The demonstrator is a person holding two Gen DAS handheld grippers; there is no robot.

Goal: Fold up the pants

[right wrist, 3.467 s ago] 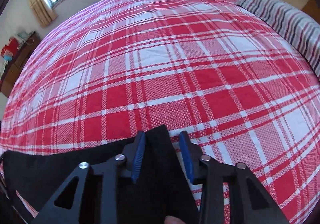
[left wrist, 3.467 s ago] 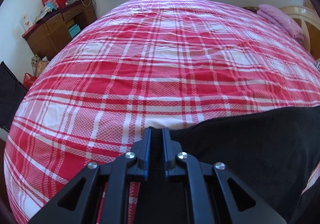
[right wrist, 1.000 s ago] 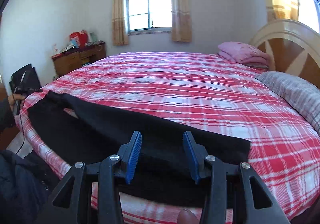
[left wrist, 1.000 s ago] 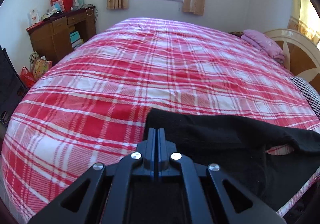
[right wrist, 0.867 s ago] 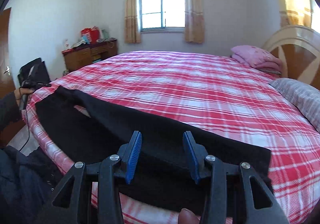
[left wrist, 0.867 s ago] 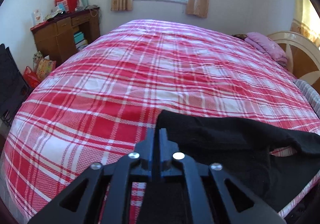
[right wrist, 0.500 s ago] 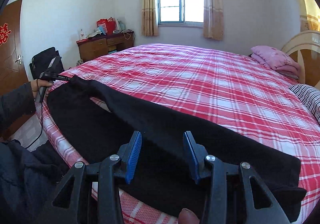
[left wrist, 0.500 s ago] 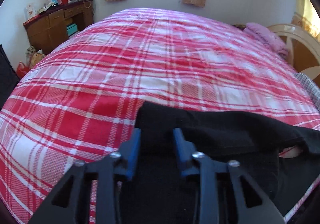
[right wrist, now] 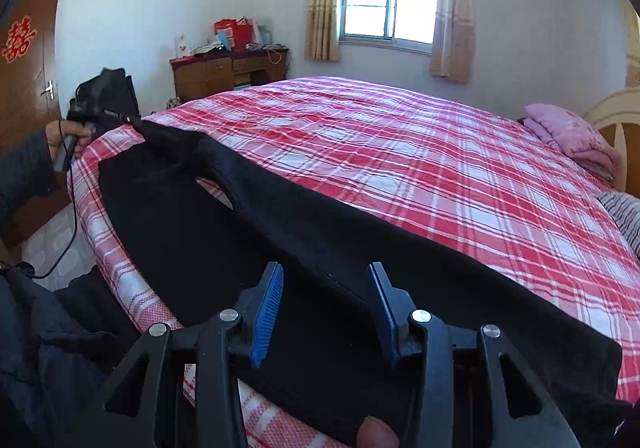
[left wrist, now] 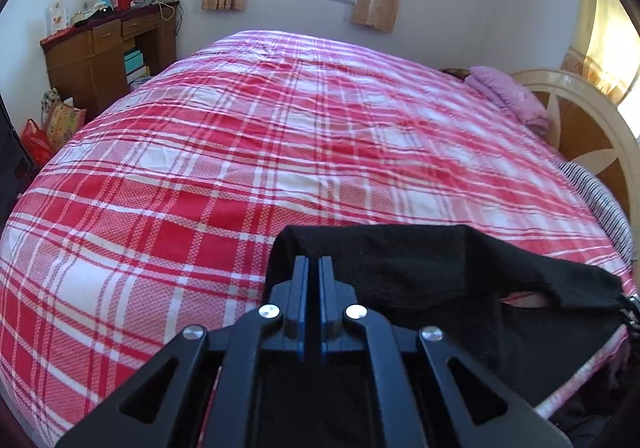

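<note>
With the black pants [right wrist: 320, 248] laid along the bed [left wrist: 320, 136], the left gripper [left wrist: 313, 268] pinches one end, the right gripper [right wrist: 324, 288] hangs open, and that end must likely be carried across.

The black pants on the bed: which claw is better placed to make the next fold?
Probably the left claw: it is clamped on the corner of the black pants. The right claw hangs open above them, gripping nothing.
</note>
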